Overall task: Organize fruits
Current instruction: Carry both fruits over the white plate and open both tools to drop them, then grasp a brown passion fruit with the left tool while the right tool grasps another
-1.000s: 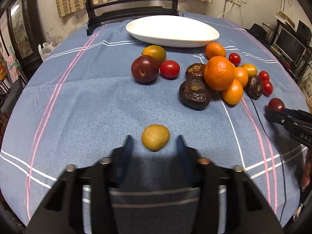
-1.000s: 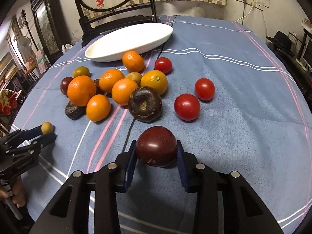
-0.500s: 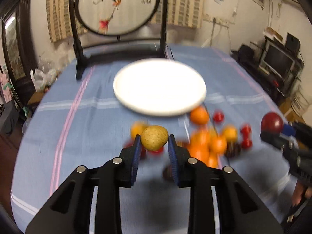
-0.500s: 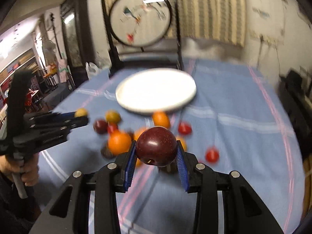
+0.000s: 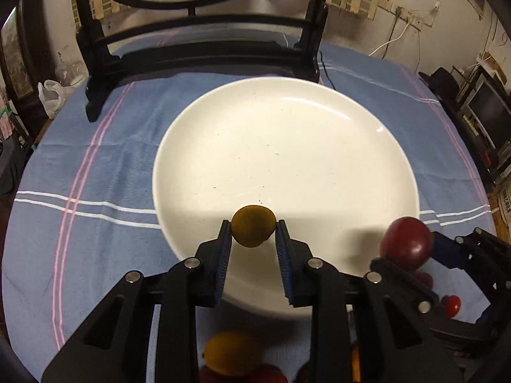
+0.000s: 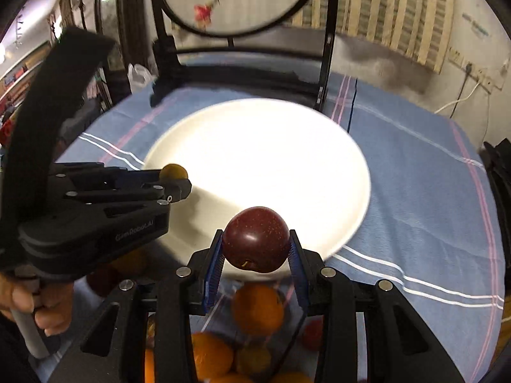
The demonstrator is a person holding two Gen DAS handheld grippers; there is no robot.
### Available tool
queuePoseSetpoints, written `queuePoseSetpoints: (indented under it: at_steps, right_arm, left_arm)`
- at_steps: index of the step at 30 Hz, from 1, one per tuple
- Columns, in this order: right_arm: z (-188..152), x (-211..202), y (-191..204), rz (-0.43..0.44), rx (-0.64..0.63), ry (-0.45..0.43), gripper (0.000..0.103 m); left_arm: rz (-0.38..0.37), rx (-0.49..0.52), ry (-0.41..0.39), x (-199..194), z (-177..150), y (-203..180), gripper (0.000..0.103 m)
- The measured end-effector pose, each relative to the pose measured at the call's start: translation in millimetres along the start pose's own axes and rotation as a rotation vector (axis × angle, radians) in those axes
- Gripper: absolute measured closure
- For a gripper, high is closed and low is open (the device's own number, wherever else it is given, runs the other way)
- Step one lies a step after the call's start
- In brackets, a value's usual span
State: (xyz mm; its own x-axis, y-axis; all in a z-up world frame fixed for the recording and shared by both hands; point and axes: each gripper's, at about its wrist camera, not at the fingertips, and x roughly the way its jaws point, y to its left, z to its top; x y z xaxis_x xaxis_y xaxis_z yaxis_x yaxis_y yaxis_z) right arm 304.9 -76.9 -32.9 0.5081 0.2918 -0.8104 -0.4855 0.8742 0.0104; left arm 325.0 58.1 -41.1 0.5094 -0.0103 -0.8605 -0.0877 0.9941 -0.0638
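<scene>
You face a round table under a blue cloth with pink and white stripes. Behind it stands a dark wooden frame holding a round embroidered flower panel. Striped beige curtains hang on the stained wall, beside a white power strip with a cable.

Ahead of you the wide white round plate lies bare across its whole bowl, open from above. Behind it, the black wooden frame stand walls off the far edge of the blue striped cloth surface. Your left claw, closed on a small yellow-brown fruit, and your right claw, clamped on a dark red plum, crowd the near rim side by side. Below them, oranges clutter the surface.
</scene>
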Motion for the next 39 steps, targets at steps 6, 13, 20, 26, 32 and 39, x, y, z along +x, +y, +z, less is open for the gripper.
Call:
queuePoseSetpoints:
  at_steps: [6,13,20,26,32,39]
  right_arm:
    - [-8,-10,-3,-0.012,0.011,-0.029,0.046]
    - [-61,-77,-19,-0.055,0.04,-0.139,0.029]
    - [-131,-108,-8,-0.081,-0.009,-0.129,0.029]
    - [-168,-110,4,-0.068,0.008,-0.086,0.029]
    - [-181,-98,19,-0.092,-0.029,-0.048,0.029]
    - [-172,-77,17,-0.124,-0.025,-0.005,0.03]
  left_arm:
    - [0.04,0.02,-0.035,-7,-6,-3,0.039]
    - [0.071,0.034,-0.141,-64,-50,6,0.014]
    - [0.135,0.001,-0.218,-106,-119,21,0.012]
    - [0.142,-0.056,-0.191,-118,-163,26,0.011]
    - [0.147,-0.028,-0.196,-127,-181,17,0.011]
    - [0.123,-0.017,-0.202,-128,-187,14,0.01]
